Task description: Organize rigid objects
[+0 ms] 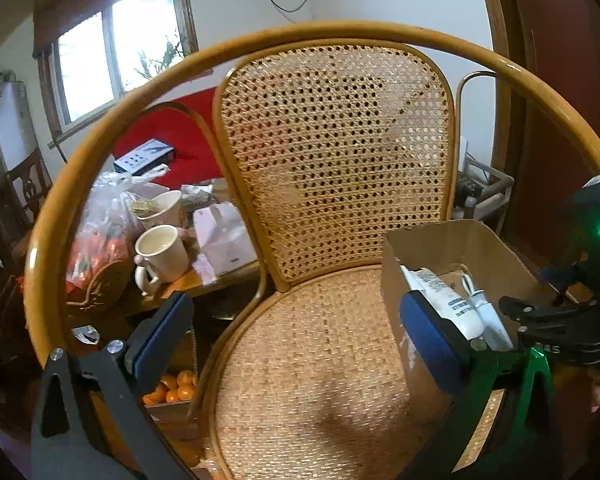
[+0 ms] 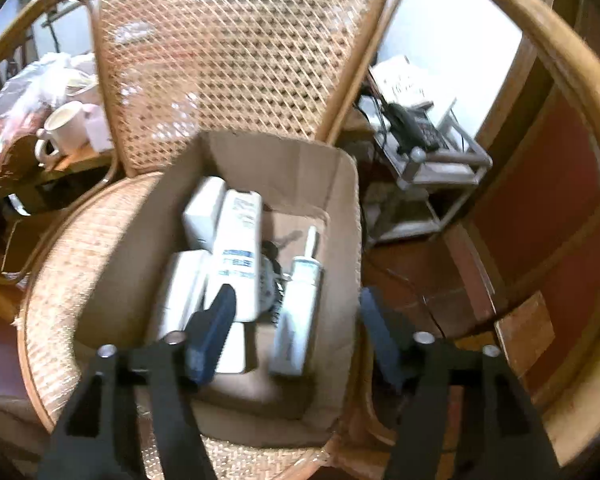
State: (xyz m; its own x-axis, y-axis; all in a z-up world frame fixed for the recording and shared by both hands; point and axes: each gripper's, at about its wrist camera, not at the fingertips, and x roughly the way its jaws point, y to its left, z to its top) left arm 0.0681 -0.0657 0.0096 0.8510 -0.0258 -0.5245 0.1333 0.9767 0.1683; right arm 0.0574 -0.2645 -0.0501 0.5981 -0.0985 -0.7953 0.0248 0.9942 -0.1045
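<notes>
Two handheld grippers work over a cardboard box that sits on the woven seat of a rattan chair, toward the seat's right side. The left gripper has its jaws spread wide and holds nothing; the bare seat shows between its blue pads. Its right pad lies in front of the box's near-left wall in this view; whether it touches the cardboard cannot be told.

The right gripper hangs above the box, pointing steeply down into it. Its jaws stand apart with nothing between them: the left pad is over the contents and the right pad appears outside the right wall, so the gripper seems to straddle that wall.

Inside the box, several rigid items lie side by side, long axes running near to far:
- a white tube with a blue band, resting partly on flat white cartons at the left;
- a slim white bottle with a narrow nozzle, along the right wall;
- a dark object between them, too blurred to name.

This packing suggests the box serves as the collecting container. With both grippers empty, a release into it has probably just been completed.

A cluttered side table at far left carries a cream mug; oranges sit in a crate below.
</notes>
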